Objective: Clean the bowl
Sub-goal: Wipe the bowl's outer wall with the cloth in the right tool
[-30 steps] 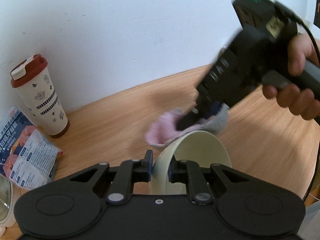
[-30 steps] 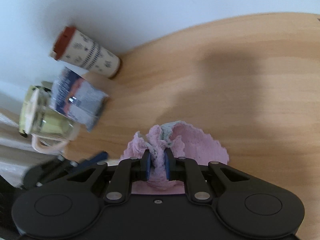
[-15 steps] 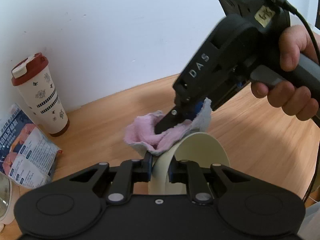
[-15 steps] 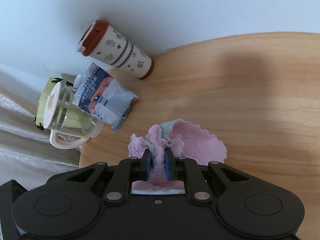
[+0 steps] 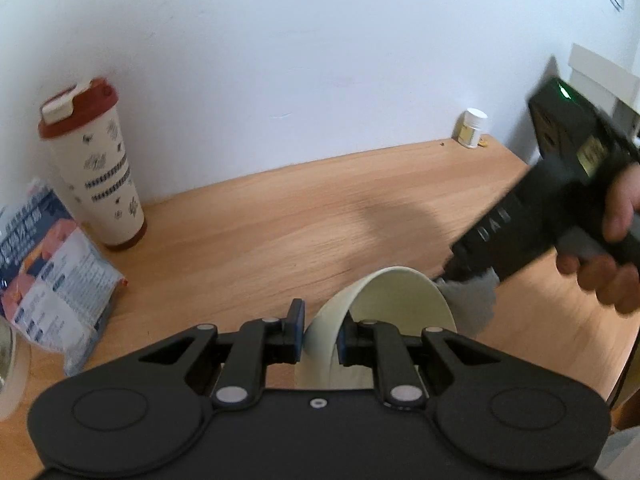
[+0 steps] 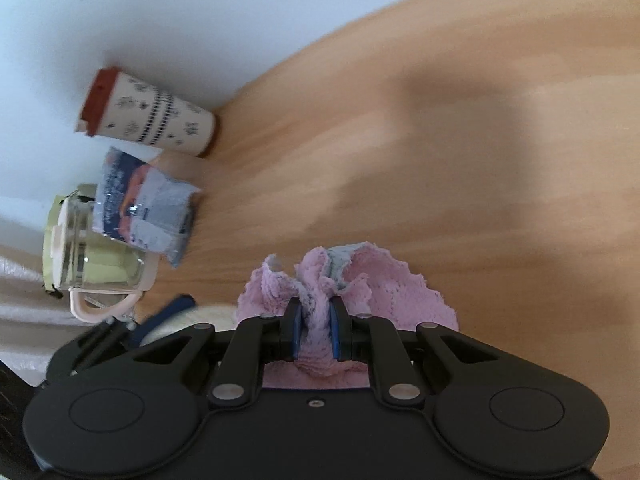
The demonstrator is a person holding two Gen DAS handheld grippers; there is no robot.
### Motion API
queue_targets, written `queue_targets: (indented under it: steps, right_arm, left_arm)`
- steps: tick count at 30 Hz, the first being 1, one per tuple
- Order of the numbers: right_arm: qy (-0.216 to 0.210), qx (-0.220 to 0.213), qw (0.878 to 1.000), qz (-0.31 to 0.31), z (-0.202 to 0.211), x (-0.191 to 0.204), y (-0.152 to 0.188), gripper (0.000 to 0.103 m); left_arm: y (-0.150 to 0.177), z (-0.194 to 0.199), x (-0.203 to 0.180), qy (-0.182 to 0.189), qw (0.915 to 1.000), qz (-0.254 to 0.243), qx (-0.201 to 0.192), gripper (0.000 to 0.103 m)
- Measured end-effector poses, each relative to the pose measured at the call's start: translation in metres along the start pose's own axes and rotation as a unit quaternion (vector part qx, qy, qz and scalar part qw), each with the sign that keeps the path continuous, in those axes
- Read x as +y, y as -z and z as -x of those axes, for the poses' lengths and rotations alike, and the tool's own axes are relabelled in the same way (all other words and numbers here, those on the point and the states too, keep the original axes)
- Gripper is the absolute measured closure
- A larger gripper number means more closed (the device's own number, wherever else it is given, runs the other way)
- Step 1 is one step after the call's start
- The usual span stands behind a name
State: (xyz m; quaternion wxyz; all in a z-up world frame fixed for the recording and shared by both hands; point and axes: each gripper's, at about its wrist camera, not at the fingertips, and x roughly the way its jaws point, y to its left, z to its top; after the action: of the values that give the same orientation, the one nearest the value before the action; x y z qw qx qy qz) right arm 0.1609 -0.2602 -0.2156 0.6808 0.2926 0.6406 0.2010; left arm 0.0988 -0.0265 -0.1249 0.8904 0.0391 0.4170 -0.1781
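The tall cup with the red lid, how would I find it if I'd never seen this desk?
Start at the white wall behind the wooden table and follow it left. The tall cup stands upright against it, beside a blue snack packet. Only it has a brick-red lid, a cream body and small dark leaf prints.

Two black hand-held grippers, each seen from its own camera

Each gripper, left (image 5: pixel 320 334) and right (image 6: pixel 314 334), is built of matte black plastic, with two round raised discs on the body, silver pivot pins on the linkage arms, a small centre screw and blue pads on the fingers (image 6: pixel 295 330). From the left view, pale "DAS" lettering, a yellowish label and a lit green lamp are seen on the right gripper's housing (image 5: pixel 560 200).
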Motion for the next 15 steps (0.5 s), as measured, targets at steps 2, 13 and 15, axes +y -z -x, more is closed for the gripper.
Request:
queue_targets:
  steps: [2,13,15]
  right_arm:
    - [0.0,-0.002,1.0,-0.007,-0.002,-0.004,0.003,0.087]
    - [-0.015,-0.02,0.999,-0.027,-0.004,-0.008,0.003,0.087]
    - [-0.016,-0.023,0.999,-0.03,-0.006,-0.007,0.003,0.087]
  left_arm:
    - [0.003,-0.003,0.006,0.005,0.9998,0.018,0.002,0.089]
    - [0.016,-0.017,0.036,0.009,0.994,0.107,0.023,0.089]
    - [0.017,-0.018,0.039,0.011,0.9929,0.115,0.026,0.089]
